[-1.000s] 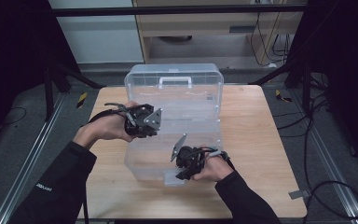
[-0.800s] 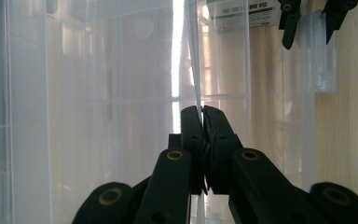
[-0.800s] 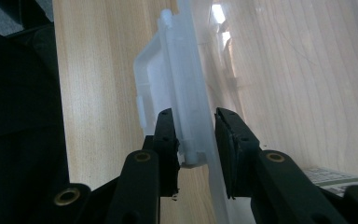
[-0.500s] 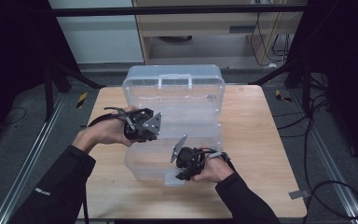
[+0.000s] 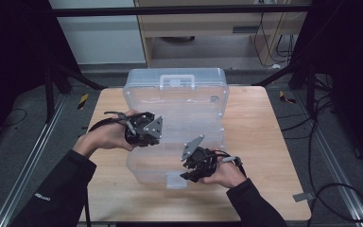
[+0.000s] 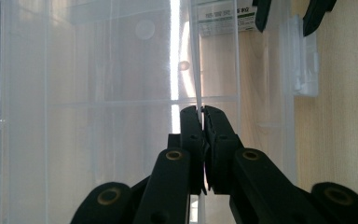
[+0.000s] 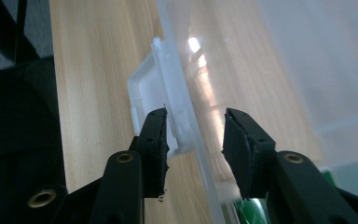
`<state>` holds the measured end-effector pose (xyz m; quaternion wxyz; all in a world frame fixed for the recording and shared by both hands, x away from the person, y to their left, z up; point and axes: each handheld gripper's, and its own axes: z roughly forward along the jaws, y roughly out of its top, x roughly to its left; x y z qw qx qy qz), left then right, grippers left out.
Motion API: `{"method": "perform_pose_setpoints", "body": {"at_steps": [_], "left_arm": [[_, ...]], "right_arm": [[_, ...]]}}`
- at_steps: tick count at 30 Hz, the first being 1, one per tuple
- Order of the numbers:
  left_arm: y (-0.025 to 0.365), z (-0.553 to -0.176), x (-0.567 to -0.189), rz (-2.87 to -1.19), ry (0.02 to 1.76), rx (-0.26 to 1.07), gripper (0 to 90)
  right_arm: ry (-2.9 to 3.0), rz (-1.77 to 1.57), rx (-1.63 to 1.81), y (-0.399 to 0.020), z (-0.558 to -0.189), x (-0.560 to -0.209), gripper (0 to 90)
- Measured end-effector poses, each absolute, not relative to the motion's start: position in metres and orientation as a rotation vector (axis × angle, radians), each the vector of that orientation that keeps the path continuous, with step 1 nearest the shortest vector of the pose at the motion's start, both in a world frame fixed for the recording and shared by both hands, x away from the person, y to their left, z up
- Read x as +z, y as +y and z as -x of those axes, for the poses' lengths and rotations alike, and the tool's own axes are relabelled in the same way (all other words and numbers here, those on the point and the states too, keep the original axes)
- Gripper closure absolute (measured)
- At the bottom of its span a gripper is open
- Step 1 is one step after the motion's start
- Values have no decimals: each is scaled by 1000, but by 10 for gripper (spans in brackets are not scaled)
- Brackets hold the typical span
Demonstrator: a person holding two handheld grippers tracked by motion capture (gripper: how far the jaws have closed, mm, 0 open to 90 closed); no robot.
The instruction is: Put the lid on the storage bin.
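Left claw (image 6: 203, 122) clamped on thin edge of clear plastic organiser case (image 5: 179, 101). Right claw (image 7: 195, 133) just opening, straddling front latch (image 7: 168, 93), left pad touching. White label (image 6: 221, 21) unreadable.

From my remote seat I saw a square, light wooden worktop (image 5: 260, 142). One clear plastic organizer case (image 5: 179, 101) lay directly on it, opened out flat across the middle, its handle towards the far edge.

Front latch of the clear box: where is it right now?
High view: the latch sits mid front edge of the box, nearest the person, just left of the right gripper.
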<state>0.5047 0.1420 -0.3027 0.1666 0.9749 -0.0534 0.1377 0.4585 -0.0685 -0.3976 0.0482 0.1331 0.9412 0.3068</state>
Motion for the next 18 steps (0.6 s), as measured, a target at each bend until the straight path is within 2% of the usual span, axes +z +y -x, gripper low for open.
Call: {"method": "perform_pose_setpoints", "body": {"at_steps": [7, 18], "left_arm": [[143, -506, -303, -2769, -146, 384, 868], [143, -506, -303, -2765, -128, 374, 867]], "right_arm": [[2752, -505, 1122, -100, -452, -383, 632], [2651, -675, 1229, -143, -452, -382, 823]]}}
